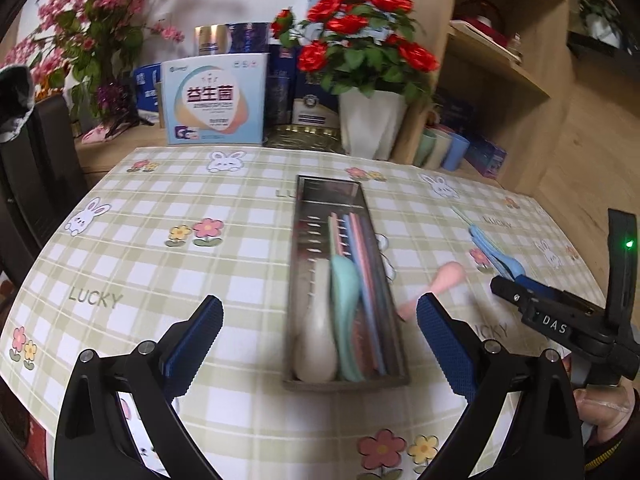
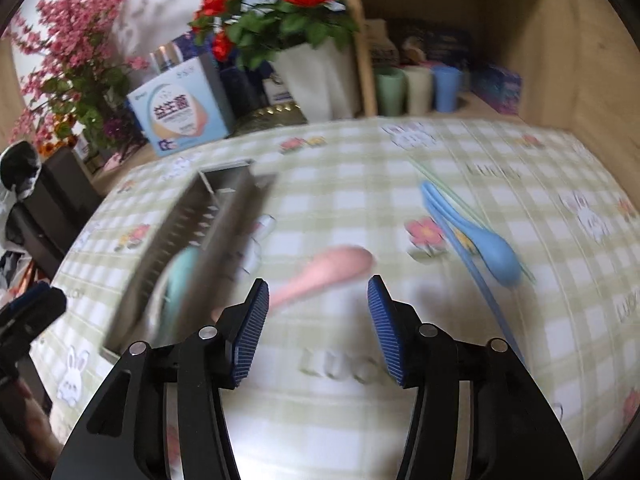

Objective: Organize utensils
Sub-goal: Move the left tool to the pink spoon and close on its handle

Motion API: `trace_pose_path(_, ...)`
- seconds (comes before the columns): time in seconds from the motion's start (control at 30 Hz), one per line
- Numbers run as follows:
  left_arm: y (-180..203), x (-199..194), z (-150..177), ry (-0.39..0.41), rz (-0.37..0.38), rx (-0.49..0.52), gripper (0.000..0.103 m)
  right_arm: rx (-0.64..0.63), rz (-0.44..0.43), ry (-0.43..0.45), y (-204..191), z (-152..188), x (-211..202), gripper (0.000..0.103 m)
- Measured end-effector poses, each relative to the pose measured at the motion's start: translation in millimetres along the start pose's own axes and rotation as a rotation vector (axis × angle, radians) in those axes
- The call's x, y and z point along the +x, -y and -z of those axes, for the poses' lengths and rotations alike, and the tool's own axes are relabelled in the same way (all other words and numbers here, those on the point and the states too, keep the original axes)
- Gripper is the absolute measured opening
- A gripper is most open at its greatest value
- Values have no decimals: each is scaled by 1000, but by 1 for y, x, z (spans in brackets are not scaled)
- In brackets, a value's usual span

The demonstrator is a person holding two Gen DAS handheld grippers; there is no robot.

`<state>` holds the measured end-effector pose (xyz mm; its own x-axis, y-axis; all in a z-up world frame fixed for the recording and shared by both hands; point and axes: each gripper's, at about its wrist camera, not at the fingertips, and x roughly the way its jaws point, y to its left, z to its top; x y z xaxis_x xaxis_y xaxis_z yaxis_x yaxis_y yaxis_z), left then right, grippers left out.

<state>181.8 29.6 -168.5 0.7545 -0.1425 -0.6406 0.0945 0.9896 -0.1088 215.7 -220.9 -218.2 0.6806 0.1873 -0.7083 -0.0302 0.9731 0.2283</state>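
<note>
Left wrist view: left gripper (image 1: 320, 344) gapes empty over the metal tray (image 1: 394, 380), mid-table, holding white and green spoons.

Right wrist view: right gripper (image 2: 318, 330), jaws apart, nothing held. The pink spoon (image 2: 328, 270) beside the tray likely goes next; blue spoon (image 2: 494, 254) lies toward the right edge.

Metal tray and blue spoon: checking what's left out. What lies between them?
The pink spoon lies on the tablecloth between metal tray and blue spoon; both views show it.
</note>
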Motion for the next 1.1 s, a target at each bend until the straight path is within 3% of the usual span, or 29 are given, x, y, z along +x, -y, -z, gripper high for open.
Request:
trace_pose_path(0.2,24,2,12,-29,8,75,95,-3,27,-6,27,23,-4,67)
trace_pose_path(0.5,50,13,8,-68,18,196,95,44,89,79,53,27,-12,67)
trace_pose_path(0.73,93,32,-15,-81,109,328,94,96,120,142,79,26,-18,67)
trace_pose_path(0.8,109,47,-19,-109,119,385,79,112,129,148,87,26,-17,67)
trace_pose_path(0.9,129,81,-22,-248,146,470,55,159,129,135,100,26,-12,67)
trace_pose_path(1.0,143,109,-20,-346,166,540,46,195,124,135,111,27,-10,67)
trace_pose_path(1.1,149,133,-21,-406,169,547,44,225,111,134,118,27,-7,67)
